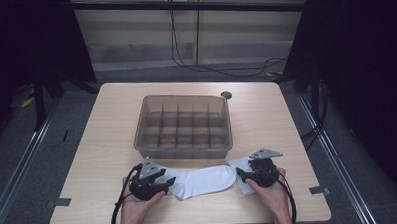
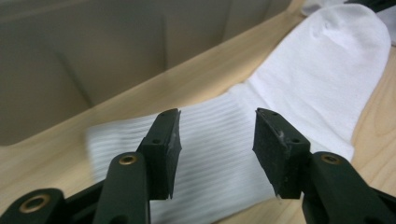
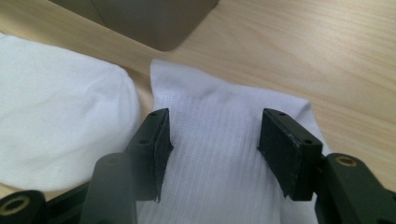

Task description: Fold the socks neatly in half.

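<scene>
Item 1, container: one translucent grey divided bin (image 1: 183, 126) on the wooden table (image 1: 267, 119), toward 12 o'clock from the hands. Internal partitions form a grid of small compartments; none visibly holds anything.

Item 2, socks: two, both white. The long sock (image 1: 201, 181) lies flat along the table's near edge, just in front of the bin, its ribbed cuff at 9 o'clock and its rounded toe at 3 o'clock. The second sock (image 1: 242, 174) lies at 3 o'clock of that toe, just beside or touching it; which, cannot be told.

Item 3, grippers: two, each held in one hand.
- Left gripper (image 1: 161, 184): jaws spread wide, holding nothing, over the long sock's cuff.
- Right gripper (image 1: 242, 174): jaws spread wide, holding nothing, over the second sock.

Item 4, small dark round fitting (image 1: 226, 95) in the tabletop past the bin's far right corner.

View notes: the left gripper view resolves the cuff's fine ribbing (image 2: 212, 135) between the open jaws and the bin's wall (image 2: 93, 51) close behind. The right gripper view shows the second sock's ribbed end (image 3: 215, 140) between its jaws, the first sock's toe (image 3: 60, 126) at 9 o'clock and a bin corner (image 3: 163, 23) at 12 o'clock.
</scene>
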Available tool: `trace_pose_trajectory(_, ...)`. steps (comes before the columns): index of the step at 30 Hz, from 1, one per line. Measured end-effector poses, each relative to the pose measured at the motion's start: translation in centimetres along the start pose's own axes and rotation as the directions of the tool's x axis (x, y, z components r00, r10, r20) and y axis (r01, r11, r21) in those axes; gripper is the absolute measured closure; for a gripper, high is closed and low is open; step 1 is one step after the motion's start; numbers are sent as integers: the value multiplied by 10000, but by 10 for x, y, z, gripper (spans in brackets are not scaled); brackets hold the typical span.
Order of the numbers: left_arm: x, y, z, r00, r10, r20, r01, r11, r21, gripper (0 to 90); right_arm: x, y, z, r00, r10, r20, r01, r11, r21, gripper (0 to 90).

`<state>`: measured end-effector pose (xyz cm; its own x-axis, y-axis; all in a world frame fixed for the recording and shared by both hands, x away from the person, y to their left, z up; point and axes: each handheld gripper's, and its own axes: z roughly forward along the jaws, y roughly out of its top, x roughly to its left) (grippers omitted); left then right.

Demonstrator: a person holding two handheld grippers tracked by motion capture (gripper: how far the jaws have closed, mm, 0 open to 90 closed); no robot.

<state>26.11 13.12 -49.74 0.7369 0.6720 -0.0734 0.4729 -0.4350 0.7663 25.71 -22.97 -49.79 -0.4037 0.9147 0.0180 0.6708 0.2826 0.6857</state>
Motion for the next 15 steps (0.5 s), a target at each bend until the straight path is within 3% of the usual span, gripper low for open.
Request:
trace_pose_trajectory(2,-4,-2,5,9997,199,-134,-196,9995,229,509,0,0,0,9999,-27,135,26,10000,76,431)
trace_pose_trajectory(5,-6,-5,6,9994,310,-173,-307,9994,176,504,-2,-1,-1,9989,-157,449,149,9997,177,456)
trace_pose_trajectory(9,-9,-7,4,9972,736,-143,-733,9971,189,487,-5,-2,-3,9983,-174,555,168,9998,111,614)
trace_pose_trajectory(11,-10,-8,3,9980,625,-126,-622,9979,200,488,-7,-3,-4,9978,-163,639,159,9998,71,680)
trace_pose_trajectory(13,-11,-8,2,9968,788,-100,-785,9966,269,488,-9,-5,-5,9973,-48,727,47,10000,12,774)
trace_pose_trajectory(15,-12,-9,2,9971,761,13,-761,9967,281,488,-12,-6,-6,9978,127,644,-123,9999,-76,799)
